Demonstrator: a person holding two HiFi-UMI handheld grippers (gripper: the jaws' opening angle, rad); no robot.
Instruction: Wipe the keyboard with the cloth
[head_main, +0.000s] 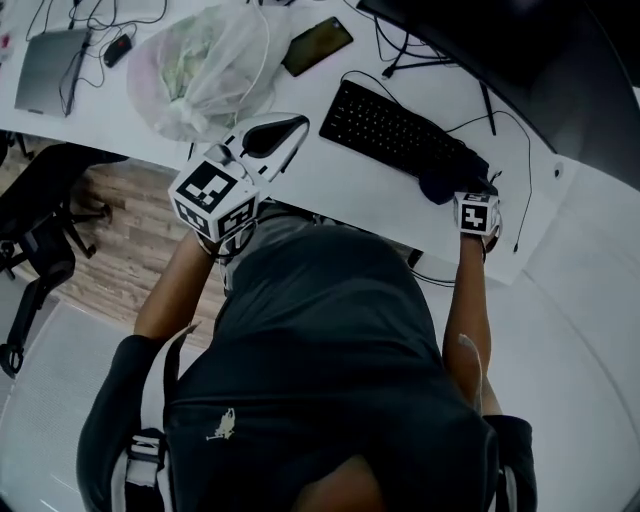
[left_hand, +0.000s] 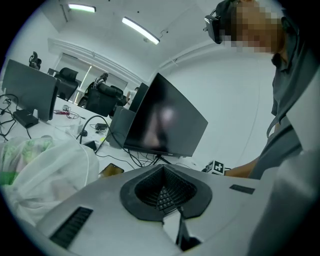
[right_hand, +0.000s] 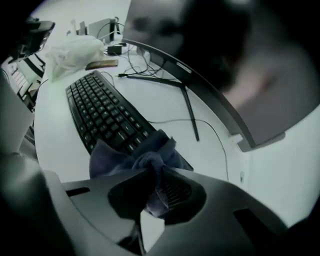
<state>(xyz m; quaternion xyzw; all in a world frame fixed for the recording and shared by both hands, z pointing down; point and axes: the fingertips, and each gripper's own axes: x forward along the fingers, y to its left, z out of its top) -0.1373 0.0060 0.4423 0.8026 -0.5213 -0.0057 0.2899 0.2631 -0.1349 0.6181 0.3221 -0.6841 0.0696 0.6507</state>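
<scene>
A black keyboard lies slantwise on the white desk. A dark blue cloth is bunched over its right end. My right gripper points steeply down, shut on the cloth. In the right gripper view the cloth is pinched between the jaws of my right gripper and drapes onto the near end of the keyboard. My left gripper hovers by the desk's front edge, left of the keyboard. Its jaws look shut with nothing in them, as the left gripper view also shows.
A bulging clear plastic bag sits left of the keyboard, with a phone behind it. A closed laptop lies far left. A dark monitor on a stand and several cables stand behind the keyboard. An office chair is below left.
</scene>
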